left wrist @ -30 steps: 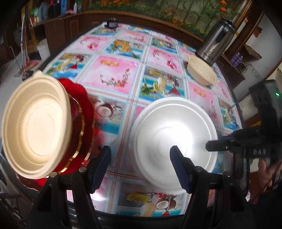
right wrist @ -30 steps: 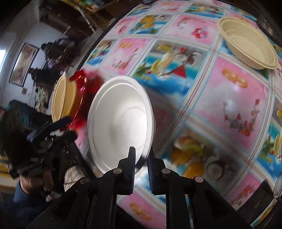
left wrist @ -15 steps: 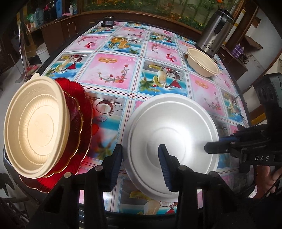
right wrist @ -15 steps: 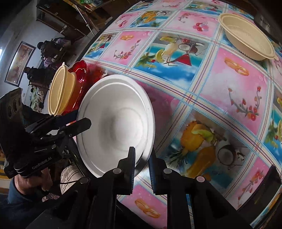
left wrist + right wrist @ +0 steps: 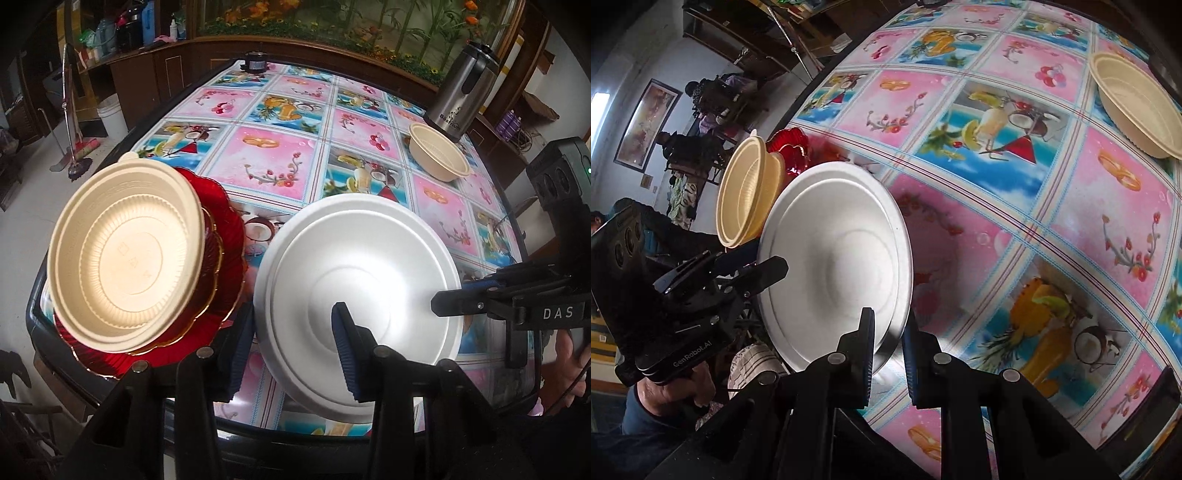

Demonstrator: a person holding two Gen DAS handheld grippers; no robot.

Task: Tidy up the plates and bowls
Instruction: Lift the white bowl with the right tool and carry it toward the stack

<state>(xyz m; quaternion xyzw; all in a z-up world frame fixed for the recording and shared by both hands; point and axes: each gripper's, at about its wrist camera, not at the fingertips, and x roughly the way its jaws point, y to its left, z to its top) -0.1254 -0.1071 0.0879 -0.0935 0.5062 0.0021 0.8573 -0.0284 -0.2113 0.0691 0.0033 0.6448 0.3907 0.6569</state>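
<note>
Though not yet stacked, found white plate (image 5: 362,280) lifted clear of table (image 5: 280,147) at its near edge, tilted, ringed side toward left camera. Recorded right gripper (image 5: 888,343) nearly closed, pinching plate rim on one side. Recorded left gripper (image 5: 291,350) clamped across opposite rim, one pad outside the edge, the other on the plate's face.

Noted as done: cream bowl (image 5: 125,254) nested on red plates (image 5: 225,229) at near left corner, just beside held plate. Could not count red plates under bowl.

Judged as remaining: add white plate to that stack, then fetch second cream bowl (image 5: 439,158), well apart at far side next to steel jug (image 5: 461,92). Estimated task roughly half through.
</note>
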